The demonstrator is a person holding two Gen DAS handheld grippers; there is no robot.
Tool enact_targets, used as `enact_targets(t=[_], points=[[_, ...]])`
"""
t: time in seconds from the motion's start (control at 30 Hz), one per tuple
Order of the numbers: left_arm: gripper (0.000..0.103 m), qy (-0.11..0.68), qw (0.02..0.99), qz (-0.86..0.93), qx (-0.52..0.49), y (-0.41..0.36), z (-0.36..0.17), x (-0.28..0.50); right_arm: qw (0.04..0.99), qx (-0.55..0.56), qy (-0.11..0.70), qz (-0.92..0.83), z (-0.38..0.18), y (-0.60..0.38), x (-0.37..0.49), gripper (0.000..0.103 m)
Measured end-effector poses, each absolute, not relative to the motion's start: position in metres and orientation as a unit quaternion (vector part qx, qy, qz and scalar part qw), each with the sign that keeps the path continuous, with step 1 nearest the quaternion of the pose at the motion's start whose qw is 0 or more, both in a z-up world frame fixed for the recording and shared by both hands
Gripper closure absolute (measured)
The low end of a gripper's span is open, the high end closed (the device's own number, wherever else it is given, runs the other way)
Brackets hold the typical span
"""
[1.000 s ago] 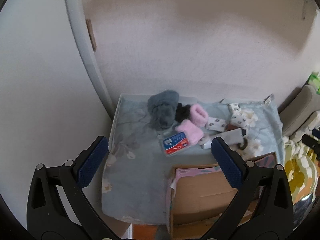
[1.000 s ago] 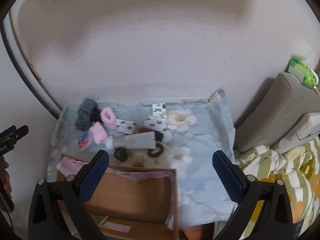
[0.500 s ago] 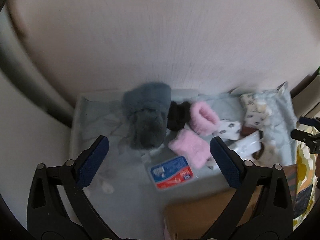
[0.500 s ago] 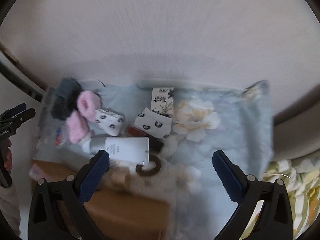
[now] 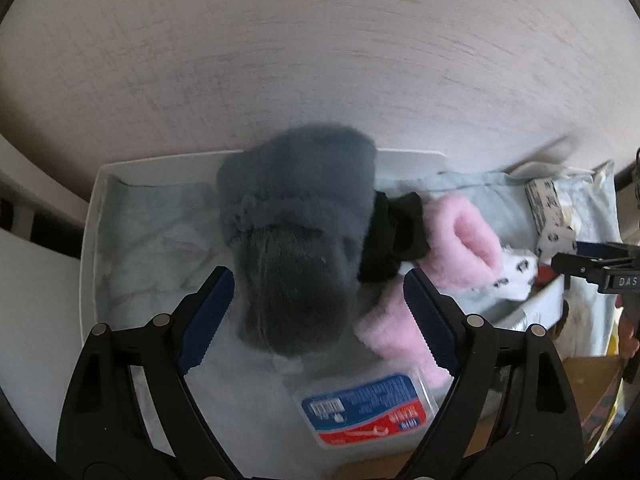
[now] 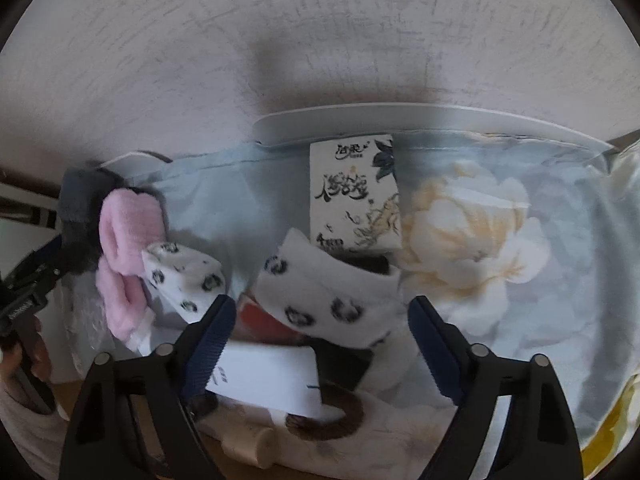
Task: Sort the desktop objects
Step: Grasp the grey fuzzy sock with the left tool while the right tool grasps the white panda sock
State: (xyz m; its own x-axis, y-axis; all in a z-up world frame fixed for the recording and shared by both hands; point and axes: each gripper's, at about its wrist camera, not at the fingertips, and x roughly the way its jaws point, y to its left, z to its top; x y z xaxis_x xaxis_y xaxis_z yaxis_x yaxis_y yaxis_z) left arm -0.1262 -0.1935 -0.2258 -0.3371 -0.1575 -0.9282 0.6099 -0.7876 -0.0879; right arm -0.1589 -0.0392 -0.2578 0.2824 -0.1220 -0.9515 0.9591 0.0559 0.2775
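Left wrist view: the left gripper [image 5: 318, 316], jaws apart, straddles the grey fuzzy sock [image 5: 296, 240] on the desk; closing could snag the pink sock [image 5: 460, 240] (they touch).

Right wrist view: the right gripper [image 6: 320, 340], spread wide and empty, hovers over the panda-print sock [image 6: 324, 292], whose neighbouring white tube [image 6: 272, 376] might get dragged along.

Dim, soft daylight; motion blur throughout, fisheye-warped dark edges.

A black sock [image 5: 394, 236] lies half hidden behind the grey sock [image 5: 296, 236]; a white tube [image 6: 264, 376] is blurred, its label unreadable.
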Motion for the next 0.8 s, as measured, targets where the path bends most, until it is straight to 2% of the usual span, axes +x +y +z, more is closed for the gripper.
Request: enact_targets(t=[0.07,0.2,0.23,0.33,0.47,0.67,0.8], points=[[0.018,0.226,0.249,-0.785,0.520,-0.198,-0.230,-0.126,0.606,0.525,0.399,-0.444,-0.258,-0.040,-0.159,0.029],[0.020,0.257,0.258,-0.783,0.504,-0.207,-0.233,-0.118,0.601,0.530,0.402,-0.443,-0.260,-0.037,-0.158,0.037],[0.026,0.266,0.258,-0.782,0.501,-0.210,-0.235,-0.116,0.602,0.530,0.401,-0.443,-0.259,-0.035,-0.158,0.038],[0.063,0.301,0.257,-0.773,0.496,-0.219,-0.243,-0.110,0.610,0.525,0.405,-0.434,-0.257,-0.030,-0.161,0.042],[0.078,0.340,0.265,-0.770,0.469,-0.225,-0.246,-0.098,0.611,0.530,0.400,-0.431,-0.251,-0.024,-0.166,0.051],[0.082,0.337,0.277,-0.770,0.465,-0.217,-0.245,-0.091,0.609,0.534,0.393,-0.435,-0.241,-0.011,-0.172,0.061],[0.083,0.320,0.282,-0.773,0.469,-0.205,-0.236,-0.088,0.610,0.522,0.404,-0.439,-0.230,0.001,-0.172,0.065]])
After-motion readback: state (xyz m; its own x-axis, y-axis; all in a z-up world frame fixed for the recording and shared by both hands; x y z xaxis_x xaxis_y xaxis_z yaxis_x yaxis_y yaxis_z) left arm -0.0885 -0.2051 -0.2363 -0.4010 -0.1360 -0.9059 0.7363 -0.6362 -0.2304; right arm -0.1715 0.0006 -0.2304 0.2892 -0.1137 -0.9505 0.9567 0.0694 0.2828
